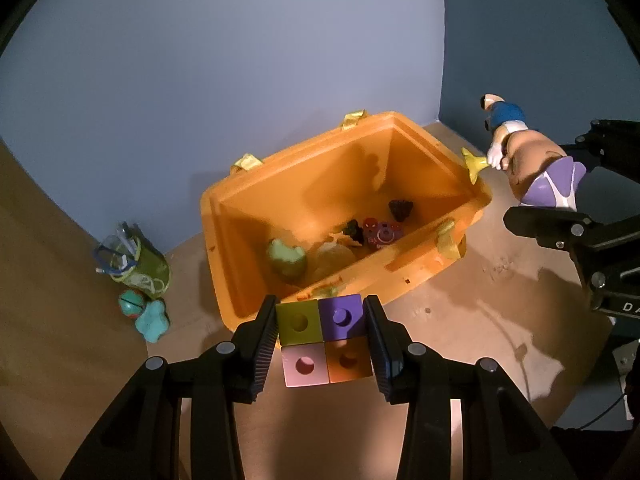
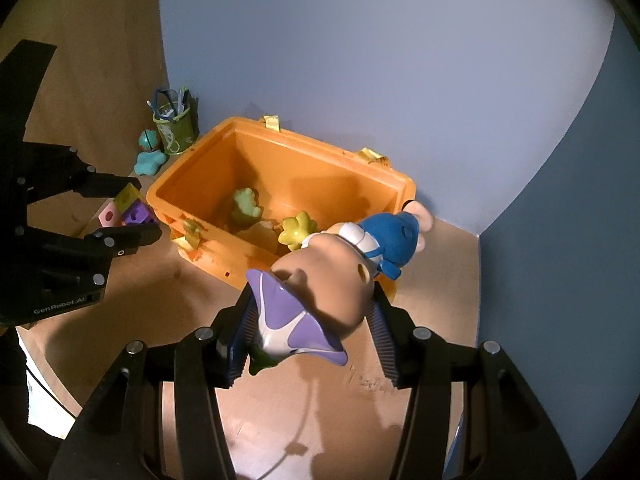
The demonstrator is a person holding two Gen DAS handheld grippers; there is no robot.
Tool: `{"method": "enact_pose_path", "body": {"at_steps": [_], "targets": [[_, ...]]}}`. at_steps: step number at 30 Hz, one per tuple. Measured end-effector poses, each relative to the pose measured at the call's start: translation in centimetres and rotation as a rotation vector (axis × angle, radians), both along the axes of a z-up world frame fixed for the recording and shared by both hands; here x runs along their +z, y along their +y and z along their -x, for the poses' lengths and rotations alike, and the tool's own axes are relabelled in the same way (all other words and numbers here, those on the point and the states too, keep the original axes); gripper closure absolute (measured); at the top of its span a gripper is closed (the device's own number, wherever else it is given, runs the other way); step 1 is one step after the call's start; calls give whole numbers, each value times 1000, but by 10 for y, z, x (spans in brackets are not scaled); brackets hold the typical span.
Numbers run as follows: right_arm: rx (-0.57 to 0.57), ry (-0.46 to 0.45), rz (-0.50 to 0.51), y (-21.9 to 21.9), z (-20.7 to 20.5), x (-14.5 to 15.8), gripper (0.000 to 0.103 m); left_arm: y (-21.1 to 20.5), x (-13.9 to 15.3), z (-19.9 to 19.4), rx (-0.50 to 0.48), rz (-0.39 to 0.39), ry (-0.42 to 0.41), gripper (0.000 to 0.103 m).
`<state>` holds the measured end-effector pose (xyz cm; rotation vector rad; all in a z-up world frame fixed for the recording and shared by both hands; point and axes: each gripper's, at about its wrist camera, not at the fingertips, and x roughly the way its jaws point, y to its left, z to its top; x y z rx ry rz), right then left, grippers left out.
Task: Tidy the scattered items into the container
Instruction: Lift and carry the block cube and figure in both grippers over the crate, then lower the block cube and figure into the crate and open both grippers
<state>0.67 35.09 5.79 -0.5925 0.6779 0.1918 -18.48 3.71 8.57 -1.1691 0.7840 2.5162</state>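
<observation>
An orange bin (image 1: pixel 416 276) stands on the tan table against the blue wall and holds several small toys. My left gripper (image 1: pixel 322 326) is shut on a block of coloured cubes (image 1: pixel 324 338), held just in front of the bin's near rim. My right gripper (image 2: pixel 312 312) is shut on a toy figure (image 2: pixel 340 280) with a blue cap, tan body and purple shoe, holding a yellow flower (image 2: pixel 298 230) over the bin's (image 2: pixel 200 176) right end. The figure also shows in the left wrist view (image 1: pixel 532 160), and the cube block in the right wrist view (image 2: pixel 128 210).
A green cup (image 1: pixel 140 266) with pens stands left of the bin by the wall. A teal ball (image 1: pixel 131 303) and a teal flower-shaped toy (image 1: pixel 153 322) lie in front of it. Bare table lies in front of and right of the bin.
</observation>
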Motion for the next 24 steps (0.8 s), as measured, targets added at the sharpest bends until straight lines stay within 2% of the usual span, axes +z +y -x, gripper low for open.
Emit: {"method": "enact_pose_path", "body": {"at_steps": [12,24], "targets": [[11,-20,18,10,-27,14,54,1,3,35,0,-1,-21,64],[11,8,29,18,-68,8,54,-8,-2,75,13,-19,-42,64]]}}
